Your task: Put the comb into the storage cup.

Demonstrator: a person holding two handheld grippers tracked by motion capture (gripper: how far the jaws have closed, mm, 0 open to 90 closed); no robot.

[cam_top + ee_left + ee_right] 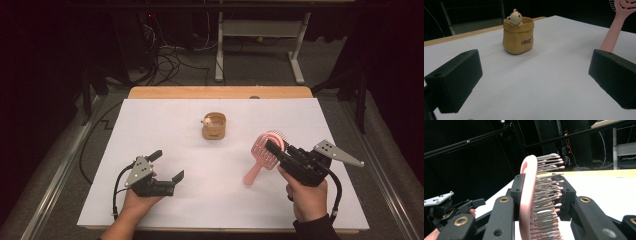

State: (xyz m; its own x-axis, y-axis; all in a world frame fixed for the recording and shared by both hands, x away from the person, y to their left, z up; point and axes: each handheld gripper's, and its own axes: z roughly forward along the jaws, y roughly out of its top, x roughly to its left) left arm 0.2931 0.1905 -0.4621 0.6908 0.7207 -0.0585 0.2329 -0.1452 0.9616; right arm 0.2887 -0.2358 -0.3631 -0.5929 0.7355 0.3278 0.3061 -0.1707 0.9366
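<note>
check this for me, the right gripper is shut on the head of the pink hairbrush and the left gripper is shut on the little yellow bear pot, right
Not quite. The left gripper is open and holds nothing; the left gripper view shows the yellow bear pot standing apart on the table, well beyond its spread jaws. The rest holds: the right gripper is shut on the head of the pink hairbrush.

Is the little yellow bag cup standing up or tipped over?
Standing up: the yellow bag-shaped cup sits on its base, its mouth facing upward.
</note>
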